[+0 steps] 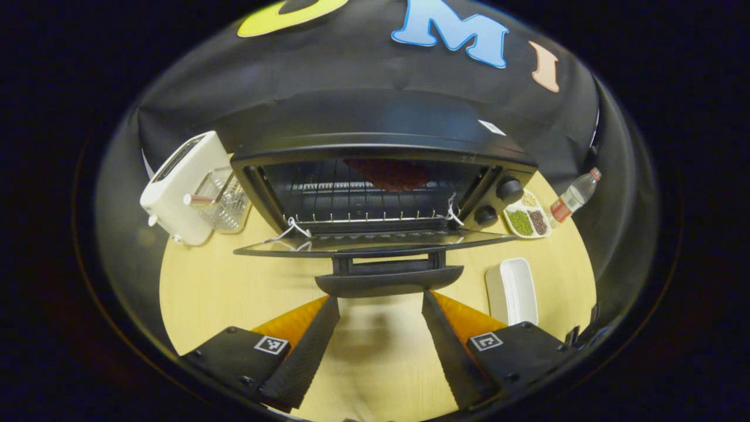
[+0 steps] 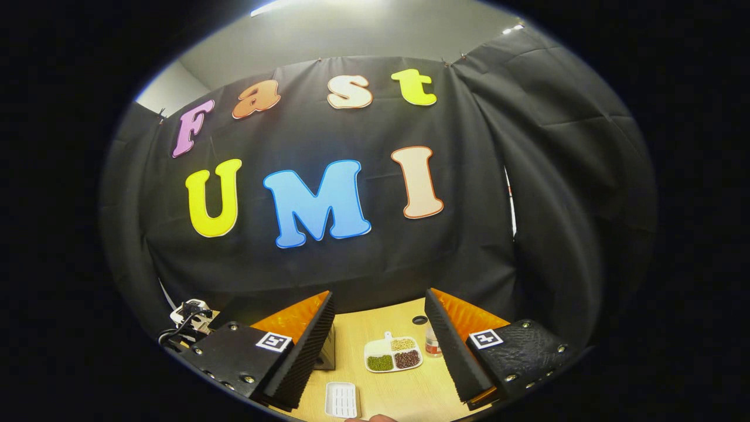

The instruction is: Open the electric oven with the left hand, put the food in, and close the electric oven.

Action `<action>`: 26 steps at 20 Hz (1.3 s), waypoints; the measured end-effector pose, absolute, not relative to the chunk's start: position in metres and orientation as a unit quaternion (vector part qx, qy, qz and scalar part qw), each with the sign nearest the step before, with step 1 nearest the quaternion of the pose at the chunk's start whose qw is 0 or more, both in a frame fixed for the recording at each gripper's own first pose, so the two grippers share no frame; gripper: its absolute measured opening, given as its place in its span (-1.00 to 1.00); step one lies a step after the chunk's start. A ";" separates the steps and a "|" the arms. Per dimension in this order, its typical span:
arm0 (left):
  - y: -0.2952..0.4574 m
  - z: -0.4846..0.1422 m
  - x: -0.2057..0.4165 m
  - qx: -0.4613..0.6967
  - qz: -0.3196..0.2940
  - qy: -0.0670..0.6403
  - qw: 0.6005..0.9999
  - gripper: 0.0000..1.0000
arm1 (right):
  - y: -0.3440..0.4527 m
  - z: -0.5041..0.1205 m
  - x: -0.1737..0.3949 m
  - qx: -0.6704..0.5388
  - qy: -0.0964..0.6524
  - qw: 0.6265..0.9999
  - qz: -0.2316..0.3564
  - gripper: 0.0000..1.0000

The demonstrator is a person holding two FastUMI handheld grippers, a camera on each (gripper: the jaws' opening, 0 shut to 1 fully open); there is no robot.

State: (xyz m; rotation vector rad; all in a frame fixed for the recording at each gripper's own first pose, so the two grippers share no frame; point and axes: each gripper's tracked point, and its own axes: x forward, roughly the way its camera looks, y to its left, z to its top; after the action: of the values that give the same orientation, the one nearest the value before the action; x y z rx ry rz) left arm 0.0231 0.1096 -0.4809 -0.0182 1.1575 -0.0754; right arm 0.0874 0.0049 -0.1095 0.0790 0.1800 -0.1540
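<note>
The black electric oven [image 1: 381, 135] stands at the back of the wooden table [image 1: 222, 287], its door [image 1: 375, 243] swung down flat and its handle [image 1: 389, 281] toward me. On the wire rack [image 1: 357, 202] inside lies a dark reddish piece of food [image 1: 389, 174], near the back. My left gripper [image 1: 381, 308] is open just in front of the handle, with nothing between its fingers. My right gripper [image 2: 379, 334] is open too, raised high above the table and holding nothing.
Left of the oven are a white toaster [image 1: 181, 187] and a clear container [image 1: 225, 199]. To its right lie a divided dish of beans [image 1: 527, 220], a bottle [image 1: 574, 196] and a white tray [image 1: 514, 290]. The dish of beans [image 2: 392, 354] and white tray [image 2: 342, 400] lie below the right gripper.
</note>
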 end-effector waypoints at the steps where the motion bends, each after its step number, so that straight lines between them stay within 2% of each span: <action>1: 0.110 -0.479 0.026 -0.004 -0.036 0.543 0.839 1.00 | 0.001 -0.110 0.087 0.039 0.090 0.992 -0.079 0.89; 2: 0.109 -0.477 0.028 -0.001 -0.035 0.540 0.841 0.94 | -0.001 -0.109 0.087 0.039 0.090 0.992 -0.081 0.89; 9: 0.102 -0.436 0.052 -0.006 -0.033 0.482 0.876 0.93 | -0.009 -0.109 0.089 0.031 0.090 0.993 -0.072 0.89; 10: 0.098 -0.421 0.055 -0.005 -0.034 0.465 0.885 0.84 | -0.009 -0.109 0.089 0.029 0.090 0.993 -0.066 0.89; 11: 0.093 -0.405 0.058 -0.003 -0.035 0.446 0.894 0.93 | -0.008 -0.107 0.090 0.027 0.089 0.994 -0.060 0.89; 13: 0.085 -0.365 0.065 -0.001 -0.031 0.398 0.917 0.93 | -0.005 -0.101 0.091 0.021 0.083 0.995 -0.046 0.89; 14: 0.080 -0.341 0.068 -0.003 -0.028 0.367 0.930 1.00 | -0.003 -0.095 0.092 0.018 0.077 0.996 -0.036 0.89; 15: 0.074 -0.314 0.072 -0.006 -0.026 0.332 0.943 0.93 | -0.001 -0.090 0.094 0.016 0.071 0.997 -0.029 0.89; 17: 0.065 -0.251 0.079 0.001 -0.025 0.251 0.968 0.92 | 0.009 -0.079 0.097 0.016 0.060 0.998 -0.006 0.89; 18: 0.063 -0.221 0.080 0.010 -0.022 0.216 0.976 1.00 | 0.013 -0.075 0.100 0.018 0.057 0.998 0.007 0.89; 22: 0.052 -0.116 0.073 0.024 -0.002 0.120 0.992 1.00 | 0.025 -0.046 0.104 0.031 0.043 0.998 0.042 0.89; 26: 0.033 -0.043 0.061 0.017 -0.019 0.064 0.998 1.00 | 0.028 -0.005 0.089 0.027 0.030 0.998 0.037 0.89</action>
State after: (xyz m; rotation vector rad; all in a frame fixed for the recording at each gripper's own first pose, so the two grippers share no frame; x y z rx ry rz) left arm 0.0610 0.0334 -0.0429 0.0335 0.1283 -0.0386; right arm 0.0885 0.0278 -0.0054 0.0542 0.0606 0.0746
